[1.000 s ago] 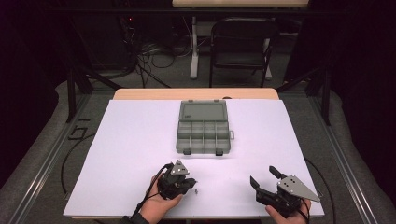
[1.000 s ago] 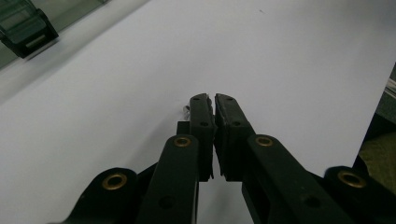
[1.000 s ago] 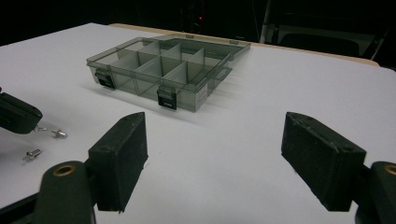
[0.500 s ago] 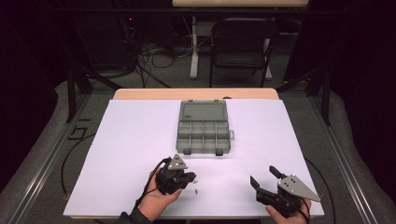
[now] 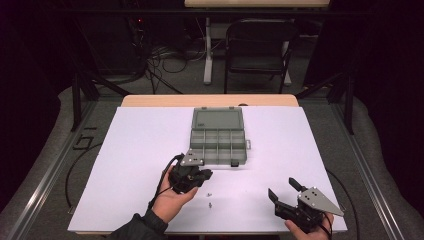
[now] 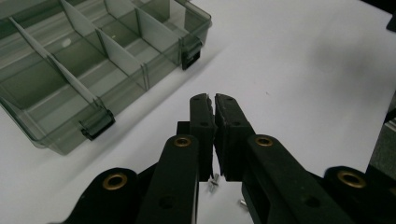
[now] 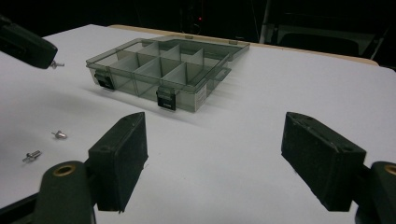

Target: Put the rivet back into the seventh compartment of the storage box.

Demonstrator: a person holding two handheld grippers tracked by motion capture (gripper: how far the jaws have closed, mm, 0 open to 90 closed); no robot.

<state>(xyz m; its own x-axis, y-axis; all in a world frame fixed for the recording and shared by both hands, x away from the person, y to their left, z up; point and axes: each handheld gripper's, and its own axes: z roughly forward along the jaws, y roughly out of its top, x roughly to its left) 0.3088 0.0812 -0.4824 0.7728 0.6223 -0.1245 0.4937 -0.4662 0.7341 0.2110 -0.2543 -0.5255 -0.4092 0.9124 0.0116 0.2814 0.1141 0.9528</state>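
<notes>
Overhead light is brightening the white tabletop (image 5: 150, 150) while the room behind is lying in near darkness. Soft shadows are falling beside the organiser box (image 7: 163, 74); near fingers (image 6: 205, 130) are blurring slightly.

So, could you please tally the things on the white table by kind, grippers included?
Clear grey plastic compartment box: 1
Small silver screws: 3, two loose on the white table at and, one at the tip of the shut left gripper
Black two-jaw grippers: 2, left gripper and open right gripper
Total: 6
</notes>
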